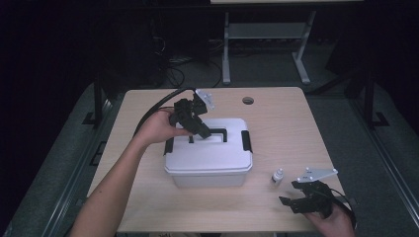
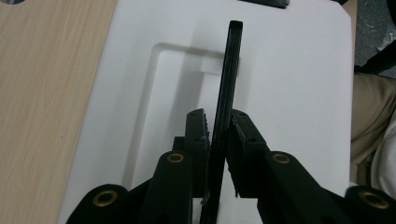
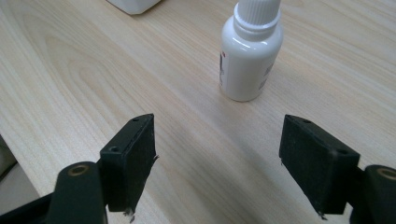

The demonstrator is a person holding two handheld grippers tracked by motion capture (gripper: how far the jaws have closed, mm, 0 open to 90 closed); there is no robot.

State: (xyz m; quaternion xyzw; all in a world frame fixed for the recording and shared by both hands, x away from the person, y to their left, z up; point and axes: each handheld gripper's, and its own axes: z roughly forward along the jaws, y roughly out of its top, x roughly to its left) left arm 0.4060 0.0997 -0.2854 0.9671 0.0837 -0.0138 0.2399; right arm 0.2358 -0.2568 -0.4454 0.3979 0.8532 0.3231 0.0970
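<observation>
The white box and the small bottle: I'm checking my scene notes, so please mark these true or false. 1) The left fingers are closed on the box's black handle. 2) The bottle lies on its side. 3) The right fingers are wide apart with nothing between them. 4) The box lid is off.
1) True: the left gripper has its fingers pressed on the raised black handle of the white box.
2) False: the small bottle stands upright on the table.
3) True: the right gripper is open, and the bottle stands beyond it.
4) False: the lid is on the box.
</observation>
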